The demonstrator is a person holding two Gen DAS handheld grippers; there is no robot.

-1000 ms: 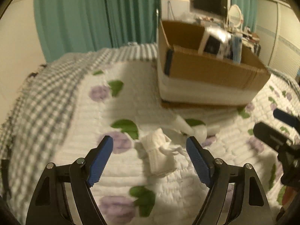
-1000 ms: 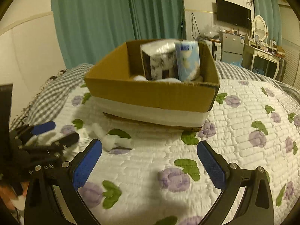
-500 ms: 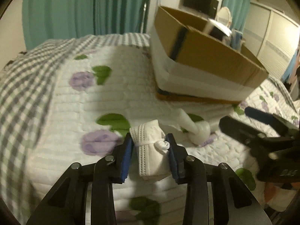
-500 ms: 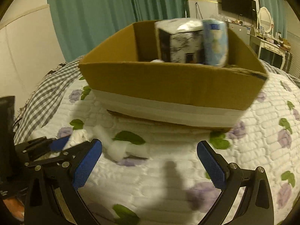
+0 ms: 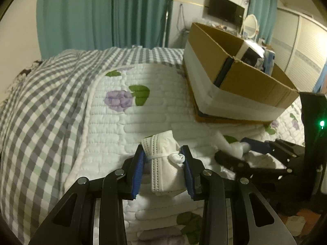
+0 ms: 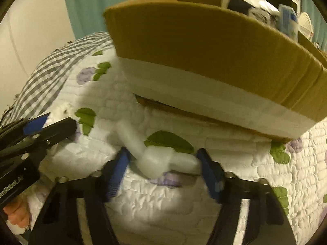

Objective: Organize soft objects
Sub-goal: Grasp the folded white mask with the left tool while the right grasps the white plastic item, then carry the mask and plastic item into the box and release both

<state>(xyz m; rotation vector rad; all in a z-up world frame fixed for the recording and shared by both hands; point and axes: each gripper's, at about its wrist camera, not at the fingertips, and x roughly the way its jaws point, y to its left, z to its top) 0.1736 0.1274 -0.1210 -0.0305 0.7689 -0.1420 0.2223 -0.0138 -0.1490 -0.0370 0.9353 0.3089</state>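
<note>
My left gripper (image 5: 163, 159) is shut on a folded white face mask bundle (image 5: 165, 163) tied with its ear loop, on the floral quilt (image 5: 155, 114). My right gripper (image 6: 165, 161) straddles a knotted white foam piece (image 6: 155, 161); its blue pads stand close on both sides, and contact is unclear through the blur. The foam piece also shows in the left wrist view (image 5: 229, 145), between the right gripper's fingers (image 5: 253, 145). A cardboard box (image 5: 241, 81) with packets inside stands just behind.
A grey checked blanket (image 5: 47, 102) covers the bed's left side. Teal curtains (image 5: 106, 14) hang behind. The box (image 6: 204, 47) looms close over the right gripper. The left gripper (image 6: 38, 126) shows at left in the right wrist view.
My left gripper closed on the mask bundle and stays shut on it. My right gripper moved down and forward to the knotted foam piece and narrowed around it.
</note>
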